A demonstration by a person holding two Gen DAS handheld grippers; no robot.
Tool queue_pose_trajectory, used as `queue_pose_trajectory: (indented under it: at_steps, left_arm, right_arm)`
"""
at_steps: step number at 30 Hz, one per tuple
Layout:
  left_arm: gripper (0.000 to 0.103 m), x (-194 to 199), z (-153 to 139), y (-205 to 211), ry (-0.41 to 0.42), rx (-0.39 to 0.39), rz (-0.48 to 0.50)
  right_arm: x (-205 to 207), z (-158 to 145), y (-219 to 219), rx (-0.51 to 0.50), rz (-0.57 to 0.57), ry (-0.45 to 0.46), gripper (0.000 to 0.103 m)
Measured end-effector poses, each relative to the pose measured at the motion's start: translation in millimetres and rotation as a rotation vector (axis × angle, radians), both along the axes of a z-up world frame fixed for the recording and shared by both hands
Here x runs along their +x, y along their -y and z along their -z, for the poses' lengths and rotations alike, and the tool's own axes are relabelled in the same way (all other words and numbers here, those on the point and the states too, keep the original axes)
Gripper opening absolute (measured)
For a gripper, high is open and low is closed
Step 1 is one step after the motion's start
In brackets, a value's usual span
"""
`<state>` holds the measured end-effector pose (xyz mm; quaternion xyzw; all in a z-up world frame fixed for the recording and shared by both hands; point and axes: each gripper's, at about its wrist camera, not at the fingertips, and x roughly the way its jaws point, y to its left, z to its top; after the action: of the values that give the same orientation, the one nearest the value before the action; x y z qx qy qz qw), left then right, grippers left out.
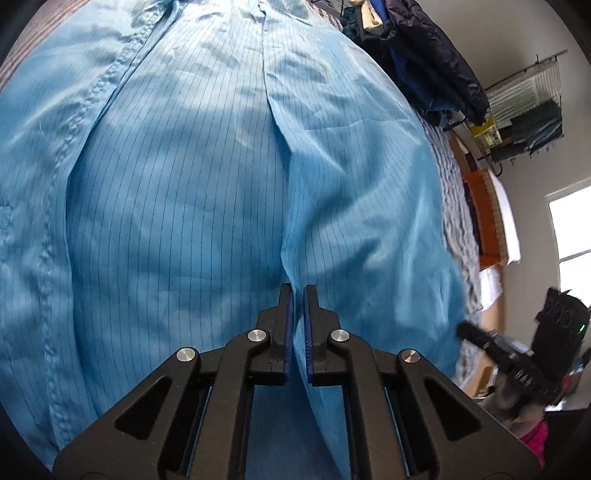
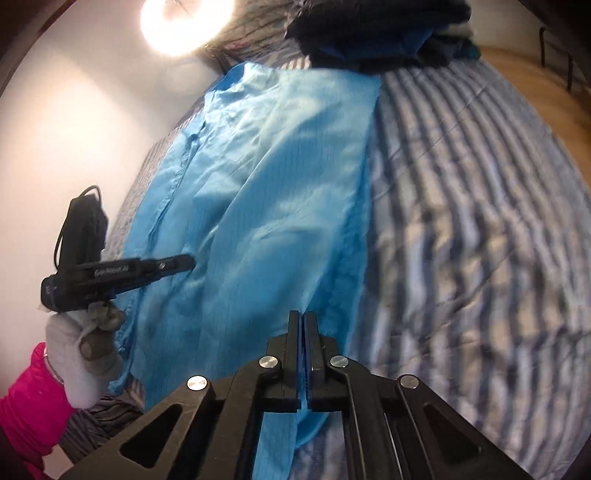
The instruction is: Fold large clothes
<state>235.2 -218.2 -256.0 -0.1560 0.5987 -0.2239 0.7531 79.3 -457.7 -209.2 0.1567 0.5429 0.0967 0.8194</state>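
Note:
A large light-blue garment (image 1: pixel 184 184) with fine dark pinstripes lies spread over a striped bed cover (image 2: pixel 461 221). In the left wrist view my left gripper (image 1: pixel 299 288) is shut on a raised fold of the garment, and blue cloth runs up between the pads. The right wrist view shows my right gripper (image 2: pixel 303 314) pinching the garment (image 2: pixel 277 166) near its right edge. The left gripper (image 2: pixel 184 263) also appears there at the garment's left side, held by a white-gloved hand (image 2: pixel 74 350) with a pink sleeve. The right gripper (image 1: pixel 465 328) shows blurred at the garment's right edge.
A pile of dark clothes (image 2: pixel 369 33) sits at the far end of the bed, just beyond the garment. A bright lamp (image 2: pixel 181 22) glows by the white wall. Beside the bed are a clothes rack (image 1: pixel 524 107), an orange object (image 1: pixel 480 206) and a window (image 1: pixel 572 229).

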Motion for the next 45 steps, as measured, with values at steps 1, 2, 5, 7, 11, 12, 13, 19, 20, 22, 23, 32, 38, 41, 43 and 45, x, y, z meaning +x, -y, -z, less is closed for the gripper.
queue_pose_trajectory:
  at_steps: [1,2,5,7,11,12,13,19,20,22,23,32,38,41,43,45]
  left_arm:
    - [0.003,-0.8,2.0,1.1,0.005,0.006,0.007]
    - [0.003,-1.5,3.3,1.3,0.008,0.007,0.009]
    - [0.003,-2.0,4.0,5.2,0.012,0.007,0.028]
    - [0.003,1.0,2.1,2.9,0.005,0.001,0.027]
    - [0.003,2.4,-9.3,-7.5,0.033,-0.002,0.014]
    - [0.003,1.9,-13.8,-10.5,0.048,-0.001,0.012]
    - [0.003,1.3,-18.4,-13.0,0.059,-0.002,0.009]
    - [0.003,-7.8,-42.4,-20.4,0.129,-0.009,0.023]
    - [0.003,-9.4,-44.4,-20.3,0.129,-0.019,0.026]
    - [0.003,-15.0,-47.0,-20.5,0.120,-0.051,0.039]
    - [0.003,-19.0,-48.4,-17.4,0.124,-0.072,0.059]
    - [0.003,-43.5,-4.3,16.1,0.108,0.093,0.184]
    - [0.003,-65.9,-43.2,14.3,0.205,0.047,0.185]
    - [0.003,-101.0,-56.6,17.7,0.229,-0.023,0.184]
    - [0.003,-132.2,-49.1,27.6,0.229,-0.030,0.221]
    - [0.003,-151.4,-39.8,39.6,0.254,0.008,0.268]
  right_arm:
    - [0.6,1.6,4.8,-0.003,0.010,-0.011,0.000]
    - [0.5,5.5,9.0,0.007,0.018,-0.024,0.000]
    - [-0.1,16.6,10.1,-0.022,0.016,-0.063,0.000]
    - [-3.6,19.2,8.8,0.013,-0.013,-0.075,0.000]
    - [-5.9,13.6,1.2,-0.030,-0.055,-0.062,0.014]
    - [-6.8,11.6,3.7,-0.027,-0.037,-0.048,0.023]
    - [-7.5,10.2,8.1,-0.013,-0.013,-0.035,0.033]
    - [-6.7,25.4,30.0,0.114,0.076,-0.071,0.037]
    - [-6.9,28.3,31.6,0.149,0.078,-0.073,0.037]
    - [-5.3,31.3,31.3,0.203,0.077,-0.071,0.037]
    - [-7.2,31.4,30.6,0.214,0.075,-0.070,0.033]
    - [8.6,39.8,3.2,0.070,0.072,-0.109,0.000]
    - [-1.3,35.0,24.2,0.184,0.078,-0.045,0.009]
    - [-4.9,39.1,38.6,0.258,0.111,-0.044,0.024]
    - [-6.9,42.0,43.9,0.292,0.116,-0.040,0.024]
    - [-9.2,45.3,44.1,0.297,0.111,-0.045,0.024]
